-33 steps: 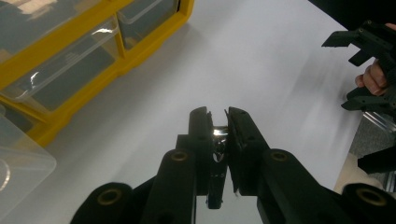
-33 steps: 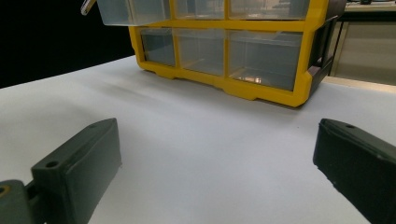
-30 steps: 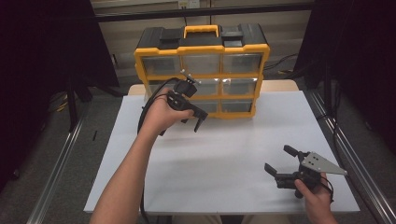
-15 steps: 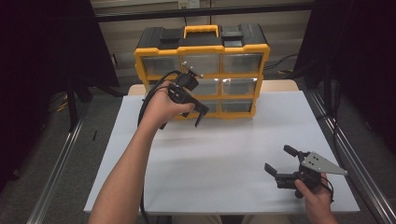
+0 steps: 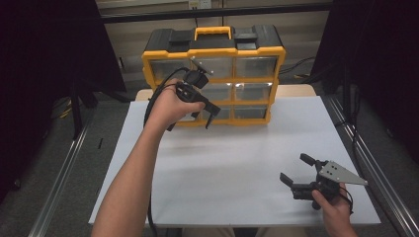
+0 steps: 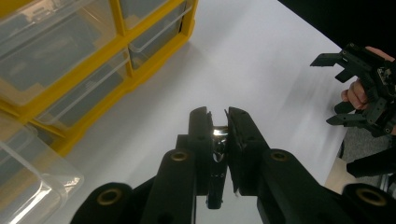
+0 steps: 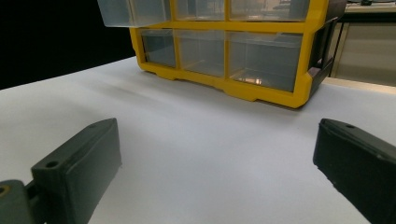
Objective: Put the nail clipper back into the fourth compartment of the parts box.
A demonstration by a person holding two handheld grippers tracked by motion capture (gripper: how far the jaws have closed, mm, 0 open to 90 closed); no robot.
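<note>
I am holding my left gripper (image 5: 197, 101) up in front of the yellow drawer cabinet (image 5: 214, 74), which is standing at the far edge of the white counter (image 5: 227, 163). In the left gripper view its fingers (image 6: 201, 135) are pinching almost together on a small shiny object (image 6: 218, 140); it looks like a bit of metal, though I cannot make out what it is. A clear drawer (image 6: 28, 172) is sticking out of the cabinet at the lower left of that view. My right gripper (image 5: 301, 175) is sitting low over the near right part of the counter, well apart from the cabinet, its fingers (image 7: 79, 172) spreading wide with nothing between them. In the right gripper view it is facing the cabinet's bottom row of clear drawers (image 7: 224, 51).
</note>
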